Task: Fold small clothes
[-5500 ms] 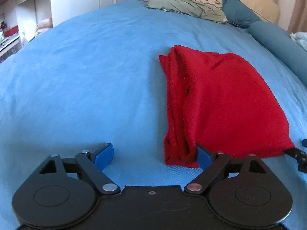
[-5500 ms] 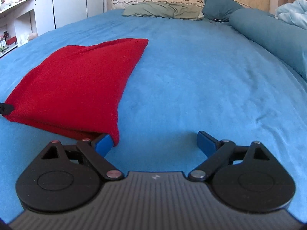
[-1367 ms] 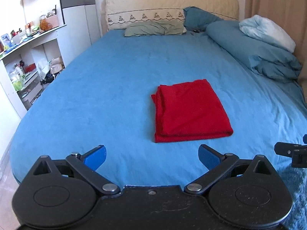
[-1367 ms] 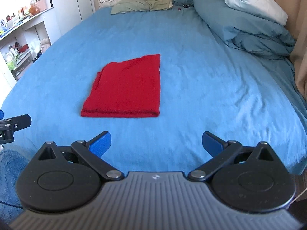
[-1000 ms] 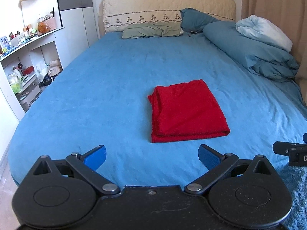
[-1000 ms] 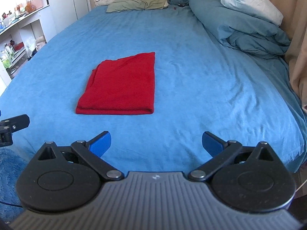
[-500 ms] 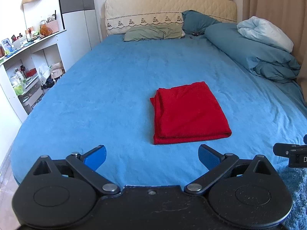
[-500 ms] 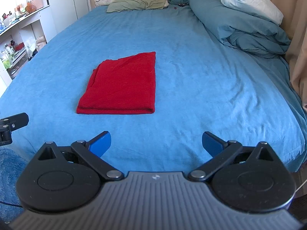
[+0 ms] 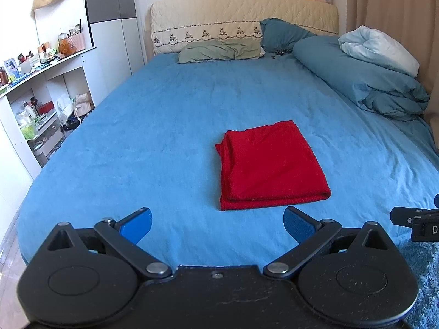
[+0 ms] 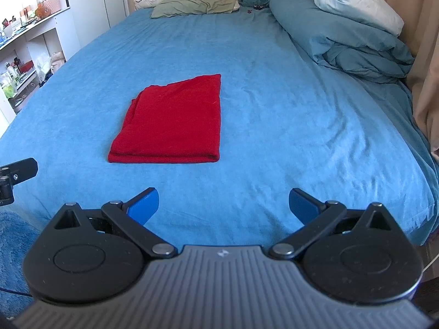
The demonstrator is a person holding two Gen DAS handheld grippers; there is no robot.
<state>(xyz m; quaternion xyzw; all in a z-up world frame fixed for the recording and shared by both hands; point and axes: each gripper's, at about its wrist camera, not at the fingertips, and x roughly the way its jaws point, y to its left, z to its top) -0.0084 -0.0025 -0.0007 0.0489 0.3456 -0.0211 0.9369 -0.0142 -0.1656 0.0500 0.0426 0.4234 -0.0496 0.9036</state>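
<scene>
- The folded cloth (image 9: 270, 167) is plain deep red, with no print.
- The bed sheet (image 9: 170, 126) is bright mid-blue.
- Both the left gripper (image 9: 216, 223) and right gripper (image 10: 223, 201) are black with blue pads.
- The headboard cover (image 9: 244, 19) is cream, edged with a dark embroidered motif.
- One pillow (image 9: 219, 49) is grey-green.
- The duvet (image 9: 365, 82) is teal, its upper fold pale blue-white.
- The rug (image 10: 13, 235) is shaggy blue.

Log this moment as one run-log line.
cloth: folded, flat on bed | left gripper: open, empty, clear of cloth | right gripper: open, empty, clear of cloth | fold: looks done
</scene>
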